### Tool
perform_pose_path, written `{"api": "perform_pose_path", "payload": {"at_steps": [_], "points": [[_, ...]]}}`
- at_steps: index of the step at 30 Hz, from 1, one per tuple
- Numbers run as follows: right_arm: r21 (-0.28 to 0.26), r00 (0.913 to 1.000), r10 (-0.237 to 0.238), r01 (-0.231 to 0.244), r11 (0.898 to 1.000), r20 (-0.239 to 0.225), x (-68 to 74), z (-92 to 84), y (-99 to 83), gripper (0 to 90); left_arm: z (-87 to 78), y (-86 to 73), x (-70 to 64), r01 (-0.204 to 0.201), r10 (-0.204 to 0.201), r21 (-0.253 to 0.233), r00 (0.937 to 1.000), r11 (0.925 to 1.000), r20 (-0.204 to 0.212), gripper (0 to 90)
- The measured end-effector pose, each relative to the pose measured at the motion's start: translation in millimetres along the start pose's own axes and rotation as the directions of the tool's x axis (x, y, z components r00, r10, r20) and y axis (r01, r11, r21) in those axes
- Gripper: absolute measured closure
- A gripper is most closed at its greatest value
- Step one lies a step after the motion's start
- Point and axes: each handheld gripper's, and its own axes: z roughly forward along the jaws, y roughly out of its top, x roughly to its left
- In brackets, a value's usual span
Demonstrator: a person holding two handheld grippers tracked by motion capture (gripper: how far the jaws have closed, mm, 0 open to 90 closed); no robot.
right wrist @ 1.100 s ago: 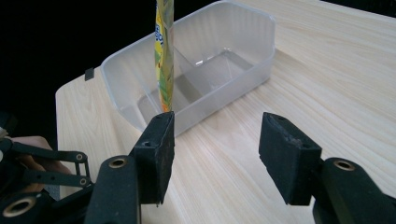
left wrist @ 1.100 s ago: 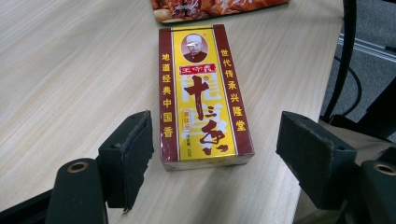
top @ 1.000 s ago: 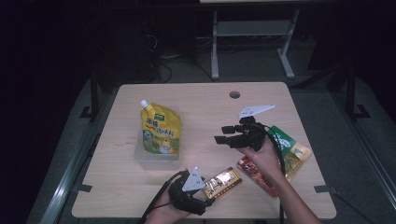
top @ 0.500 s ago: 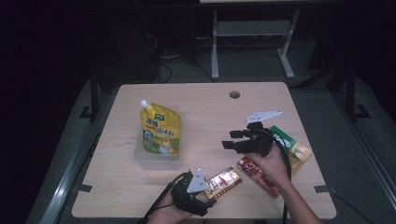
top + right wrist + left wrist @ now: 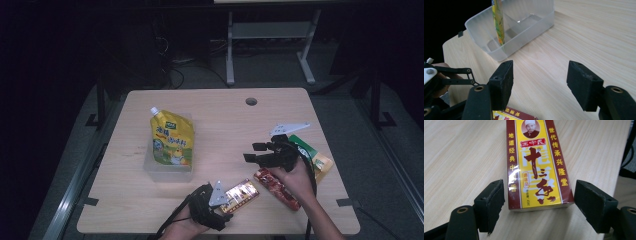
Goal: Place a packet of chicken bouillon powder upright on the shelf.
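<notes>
A red and yellow spice box (image 5: 242, 192) lies flat near the table's front edge. My left gripper (image 5: 226, 202) is open at its near end. In the left gripper view the box (image 5: 536, 165) reaches between the two pads (image 5: 490, 203), with a gap on each side. My right gripper (image 5: 251, 152) hovers over the table's right half and points left toward a clear plastic tub (image 5: 511, 32). A yellow pouch (image 5: 171, 142) stands in the tub. The jaws of my right gripper (image 5: 540, 82) have just been opening, and nothing is between them.
A red snack packet (image 5: 277, 189) lies under the right hand. A green and yellow packet (image 5: 312, 155) lies near the right edge of the table (image 5: 210, 120). A cable hole (image 5: 251, 101) sits at the back. A metal stand (image 5: 270, 35) is on the floor beyond.
My right gripper has come toward the front and a little lower, and its jaws stand wider. The left gripper and the box have barely shifted.
</notes>
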Motion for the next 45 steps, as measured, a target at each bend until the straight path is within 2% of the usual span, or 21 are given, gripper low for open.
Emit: {"api": "perform_pose_path", "payload": {"at_steps": [24, 38, 45], "points": [[0.005, 0.9991, 0.033, -0.033, 0.999, 0.025, -6.5, -4.0, -13.3, 34.3, 12.4, 5.6, 0.7, -0.003, 0.002, 0.054, 0.9999, 0.9985, 0.013, 28.5], [0.008, 0.9983, 0.047, -0.048, 0.999, 0.035, -9.0, -4.7, -19.0, 34.2, 13.0, 6.3, 3.4, 0.019, -0.021, 0.052, 0.9995, 0.9985, 0.026, 31.7], [0.01, 0.998, 0.05, -0.05, 0.999, 0.039, -9.9, -5.2, -21.5, 34.1, 12.9, 4.7, 4.3, 0.041, -0.042, 0.036, 0.999, 0.9985, 0.014, 32.1]]}}
